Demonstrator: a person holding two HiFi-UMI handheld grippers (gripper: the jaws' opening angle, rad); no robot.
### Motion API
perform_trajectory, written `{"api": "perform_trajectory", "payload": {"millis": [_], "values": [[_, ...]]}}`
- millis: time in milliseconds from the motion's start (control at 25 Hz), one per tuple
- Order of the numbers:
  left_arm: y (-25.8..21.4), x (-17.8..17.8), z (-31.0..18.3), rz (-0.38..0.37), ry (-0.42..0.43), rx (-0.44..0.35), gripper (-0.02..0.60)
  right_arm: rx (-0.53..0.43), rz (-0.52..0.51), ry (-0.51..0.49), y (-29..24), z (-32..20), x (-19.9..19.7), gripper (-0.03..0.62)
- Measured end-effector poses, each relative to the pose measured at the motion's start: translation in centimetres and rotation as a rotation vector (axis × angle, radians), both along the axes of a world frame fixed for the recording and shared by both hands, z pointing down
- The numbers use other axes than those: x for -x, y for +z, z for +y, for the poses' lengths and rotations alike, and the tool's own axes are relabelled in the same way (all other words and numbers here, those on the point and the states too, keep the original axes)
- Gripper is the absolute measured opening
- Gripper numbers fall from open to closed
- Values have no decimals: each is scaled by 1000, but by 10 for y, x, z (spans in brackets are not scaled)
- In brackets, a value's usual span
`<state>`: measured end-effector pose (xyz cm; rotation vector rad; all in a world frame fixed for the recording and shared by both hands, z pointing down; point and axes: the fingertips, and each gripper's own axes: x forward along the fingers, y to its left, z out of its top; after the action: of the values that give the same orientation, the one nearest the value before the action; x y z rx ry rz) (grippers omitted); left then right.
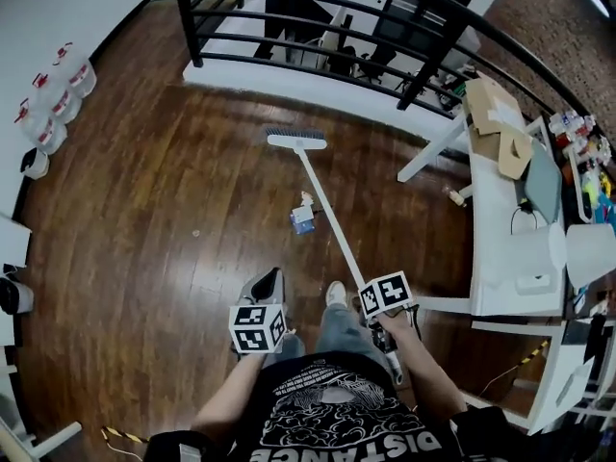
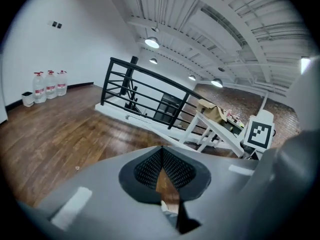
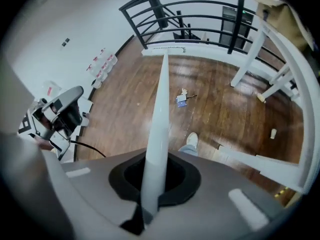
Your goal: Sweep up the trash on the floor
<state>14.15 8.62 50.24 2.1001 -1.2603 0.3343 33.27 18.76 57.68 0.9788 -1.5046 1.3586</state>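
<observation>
— What of the right claw (image 3: 152, 184)?
— Clamped on the broom (image 1: 330, 215) handle; brush head down on the floor (image 1: 173, 210) near the railing (image 1: 318, 22)
— And the left claw (image 2: 161, 156)?
— Pinched together, nothing showing between; the trash (image 1: 302, 218) lies on the floor just left of the handle

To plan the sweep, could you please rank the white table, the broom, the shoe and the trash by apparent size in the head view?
1. white table
2. broom
3. shoe and trash: they look alike, and the shoe is nearer the camera, so I leave them unranked.
</observation>
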Motion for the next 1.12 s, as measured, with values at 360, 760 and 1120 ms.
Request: {"api": "perform_trajectory", "payload": {"millis": [360,760,1120], "values": [[-15,-59,27,12,168,-30,5,-84,-21,225,-27,63,-24,2],[-24,-117,75,-36,258,-56,5,-152,-12,311,-30,109,-70,2],[-37,-163,115,-87,312,-93,5,-215,-64,307,-35,130,-80,2]]}}
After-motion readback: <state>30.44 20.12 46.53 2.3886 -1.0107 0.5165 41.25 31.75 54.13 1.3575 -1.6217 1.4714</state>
